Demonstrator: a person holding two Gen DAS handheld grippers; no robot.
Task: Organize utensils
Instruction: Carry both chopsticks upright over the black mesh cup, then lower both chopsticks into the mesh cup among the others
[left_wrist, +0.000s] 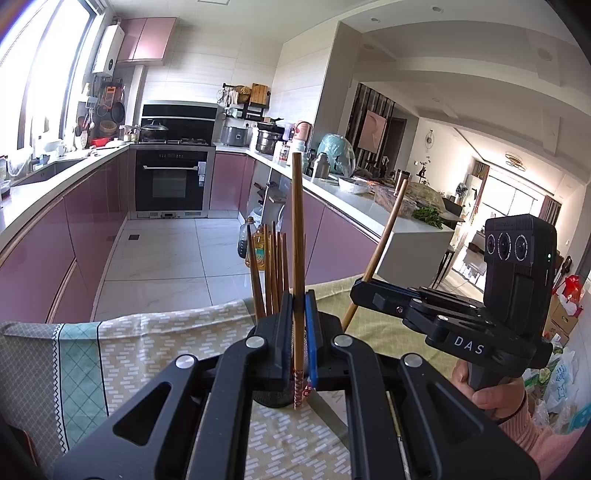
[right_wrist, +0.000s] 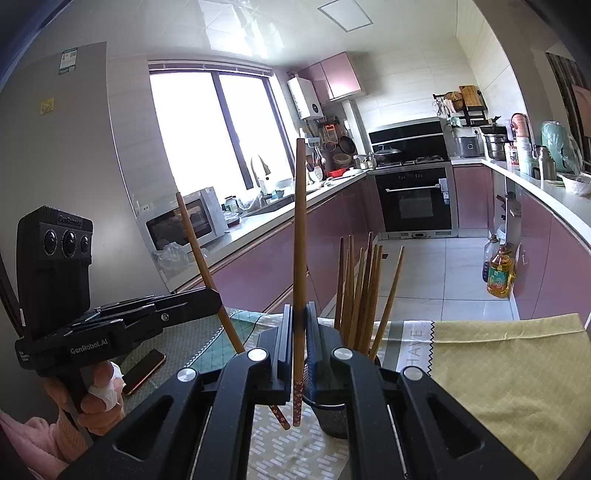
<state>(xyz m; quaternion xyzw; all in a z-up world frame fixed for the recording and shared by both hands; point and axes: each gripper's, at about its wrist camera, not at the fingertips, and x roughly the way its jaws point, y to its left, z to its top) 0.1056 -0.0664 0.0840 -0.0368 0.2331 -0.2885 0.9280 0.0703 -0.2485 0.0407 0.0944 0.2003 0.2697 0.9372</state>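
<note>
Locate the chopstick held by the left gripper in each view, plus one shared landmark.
Left wrist: the left gripper's chopstick stands upright at centre, clamped between the jaws.
Right wrist: it leans at left, in the left gripper.
Shared landmark: the built-in oven.

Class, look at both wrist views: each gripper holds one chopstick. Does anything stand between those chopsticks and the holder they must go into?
Nothing separate blocks the way. The left gripper and right gripper each clamp a chopstick upright beside the mesh holder. Only the chopsticks already standing in it crowd its mouth.
</note>
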